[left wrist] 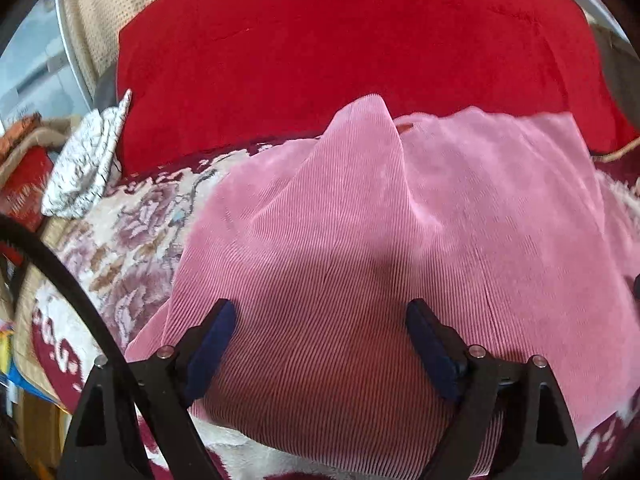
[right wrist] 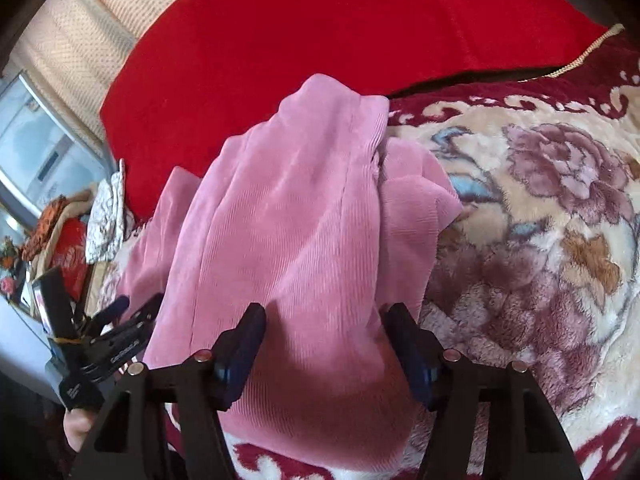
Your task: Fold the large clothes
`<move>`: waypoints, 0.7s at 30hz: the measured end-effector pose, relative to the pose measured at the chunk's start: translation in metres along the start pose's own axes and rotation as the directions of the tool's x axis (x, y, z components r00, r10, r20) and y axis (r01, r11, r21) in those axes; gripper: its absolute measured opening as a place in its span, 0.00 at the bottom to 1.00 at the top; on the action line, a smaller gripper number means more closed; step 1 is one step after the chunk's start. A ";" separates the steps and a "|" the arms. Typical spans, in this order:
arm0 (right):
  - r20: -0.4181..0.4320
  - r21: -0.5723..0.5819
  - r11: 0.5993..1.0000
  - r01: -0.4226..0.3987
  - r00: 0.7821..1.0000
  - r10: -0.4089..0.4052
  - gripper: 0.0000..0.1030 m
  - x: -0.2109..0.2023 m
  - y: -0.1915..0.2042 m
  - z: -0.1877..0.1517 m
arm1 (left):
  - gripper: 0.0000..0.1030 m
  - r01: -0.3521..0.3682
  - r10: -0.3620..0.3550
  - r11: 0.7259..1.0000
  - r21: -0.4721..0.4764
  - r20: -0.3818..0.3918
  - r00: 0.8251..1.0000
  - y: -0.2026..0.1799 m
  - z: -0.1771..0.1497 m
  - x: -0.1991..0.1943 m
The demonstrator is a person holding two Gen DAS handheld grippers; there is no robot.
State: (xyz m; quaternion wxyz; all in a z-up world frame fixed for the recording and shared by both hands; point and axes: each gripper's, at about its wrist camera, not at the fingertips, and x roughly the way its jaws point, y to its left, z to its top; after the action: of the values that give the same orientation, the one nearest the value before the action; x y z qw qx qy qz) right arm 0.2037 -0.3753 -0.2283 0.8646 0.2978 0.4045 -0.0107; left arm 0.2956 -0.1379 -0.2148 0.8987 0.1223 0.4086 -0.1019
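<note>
The pink corduroy garment (left wrist: 360, 248) lies bunched on a floral fleece blanket (right wrist: 552, 208), a red cushion (left wrist: 340, 40) at its 12 o'clock. The left tool (left wrist: 320, 312) and right tool (right wrist: 324, 320) hover above it, jaws apart, gripping nothing. No writing is legible.
</note>
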 end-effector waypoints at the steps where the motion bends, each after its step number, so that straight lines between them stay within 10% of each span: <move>1: 0.017 0.010 1.000 -0.008 1.000 0.008 0.64 -0.003 -0.001 0.003 | 0.85 0.005 -0.005 1.000 -0.019 0.002 1.000 0.003 0.003 0.000; 6: 0.120 0.041 0.999 -0.031 0.992 0.026 0.60 -0.010 -0.011 0.038 | 0.85 -0.001 0.005 0.996 -0.088 0.049 0.999 0.018 0.014 -0.004; 9: 0.103 0.117 0.990 -0.083 0.992 0.071 0.43 0.012 -0.031 0.061 | 0.85 0.019 -0.010 0.995 -0.098 0.089 0.996 0.020 0.019 -0.005; 15: 0.059 0.199 0.964 -0.176 0.984 0.167 0.41 0.057 -0.056 0.087 | 0.85 0.012 -0.007 0.999 -0.038 0.119 0.993 0.010 0.024 -0.005; 17: 0.056 0.185 0.964 -0.191 0.981 0.184 0.32 0.061 -0.054 0.089 | 0.85 -0.002 0.004 1.000 -0.017 0.123 0.992 0.005 0.025 -0.003; 18: 0.061 0.178 0.963 -0.205 0.979 0.197 0.09 0.062 -0.054 0.090 | 0.85 -0.005 0.006 1.000 -0.010 0.124 0.992 0.003 0.025 -0.003; 21: 0.109 0.119 0.970 -0.213 0.974 0.201 0.10 0.050 -0.043 0.091 | 0.85 0.001 0.000 1.000 -0.011 0.130 0.992 0.002 0.027 -0.003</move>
State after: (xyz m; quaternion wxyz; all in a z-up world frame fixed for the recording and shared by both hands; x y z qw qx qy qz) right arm 0.2891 -0.4472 -0.2406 0.8582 0.3934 0.3275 0.0390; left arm 0.3130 -0.1441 -0.1949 0.9241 0.1105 0.3497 -0.1075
